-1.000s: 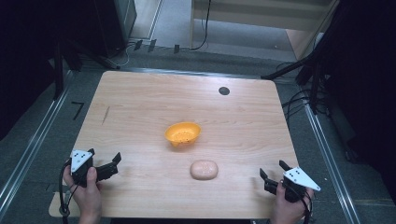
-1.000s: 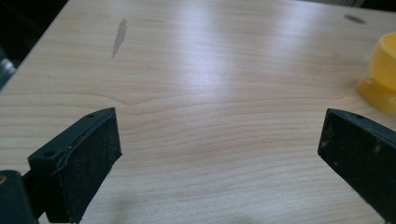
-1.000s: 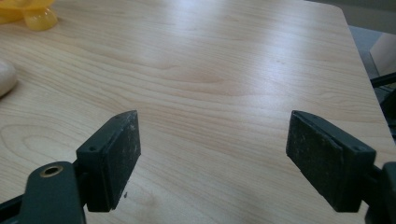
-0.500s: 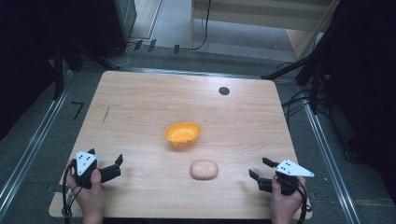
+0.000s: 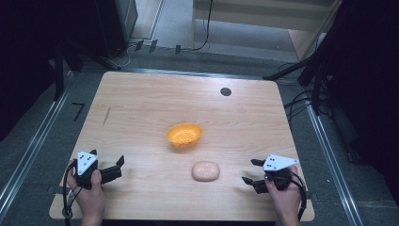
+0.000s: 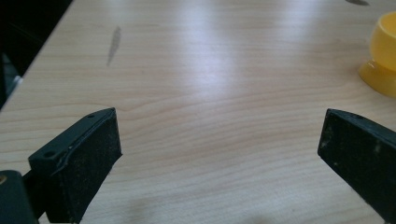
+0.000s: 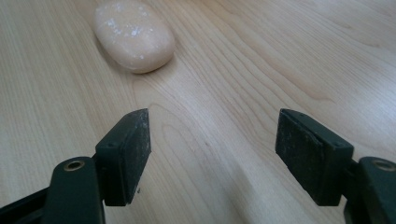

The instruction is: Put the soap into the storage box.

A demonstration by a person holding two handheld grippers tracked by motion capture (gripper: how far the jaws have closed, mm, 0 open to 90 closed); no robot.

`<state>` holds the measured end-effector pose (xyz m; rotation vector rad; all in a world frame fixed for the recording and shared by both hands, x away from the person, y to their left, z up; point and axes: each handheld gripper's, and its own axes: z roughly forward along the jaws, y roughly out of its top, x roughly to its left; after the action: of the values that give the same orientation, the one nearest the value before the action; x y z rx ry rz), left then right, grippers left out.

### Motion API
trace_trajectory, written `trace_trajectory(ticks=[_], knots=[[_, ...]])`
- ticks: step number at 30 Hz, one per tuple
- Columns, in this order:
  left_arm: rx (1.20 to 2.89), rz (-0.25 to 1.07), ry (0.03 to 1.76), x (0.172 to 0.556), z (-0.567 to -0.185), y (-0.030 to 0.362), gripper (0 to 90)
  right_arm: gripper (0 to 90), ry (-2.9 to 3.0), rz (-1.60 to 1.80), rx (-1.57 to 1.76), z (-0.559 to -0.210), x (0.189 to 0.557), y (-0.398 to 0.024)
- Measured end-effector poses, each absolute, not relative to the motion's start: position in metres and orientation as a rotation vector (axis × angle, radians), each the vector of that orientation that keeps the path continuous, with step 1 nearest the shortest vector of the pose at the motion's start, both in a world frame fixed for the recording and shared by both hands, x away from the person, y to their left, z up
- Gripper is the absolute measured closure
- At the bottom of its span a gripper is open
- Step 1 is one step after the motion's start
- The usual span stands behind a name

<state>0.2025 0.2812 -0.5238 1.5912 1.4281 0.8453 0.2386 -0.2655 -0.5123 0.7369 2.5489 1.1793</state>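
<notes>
Right gripper [image 5: 253, 172] slid leftward along bottom of frame, now nearer pink soap bar [image 5: 205, 171], jaws wide, nothing held. Left gripper [image 5: 117, 165] barely shifted at lower left, also agape and empty. Orange bowl [image 5: 184, 134] at centre, untouched. Looks like soap grab coming.

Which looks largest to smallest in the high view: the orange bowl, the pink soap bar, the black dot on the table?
1. orange bowl
2. pink soap bar, slightly smaller despite lying nearer the camera
3. black dot, clearly smallest, though farthest away
</notes>
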Motion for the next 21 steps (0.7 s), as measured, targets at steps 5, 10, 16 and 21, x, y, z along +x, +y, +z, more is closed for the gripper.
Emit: trace_trajectory(ticks=[5,10,16,21], knots=[[1.594,0.826,1.415,0.202,-0.524,0.282,0.0,27.5,2.6,1.147,0.65,-0.515,0.246,-0.252],[1.597,0.878,1.415,0.2,-0.524,0.277,6.1,27.6,2.684,1.118,0.583,-0.517,0.251,-0.241],[1.587,0.9,1.41,0.198,-0.524,0.277,0.0,28.6,2.746,1.097,0.505,-0.511,0.254,-0.234],[1.596,0.885,1.396,0.197,-0.524,0.278,0.0,29.3,2.8,1.047,0.431,-0.506,0.257,-0.223]])
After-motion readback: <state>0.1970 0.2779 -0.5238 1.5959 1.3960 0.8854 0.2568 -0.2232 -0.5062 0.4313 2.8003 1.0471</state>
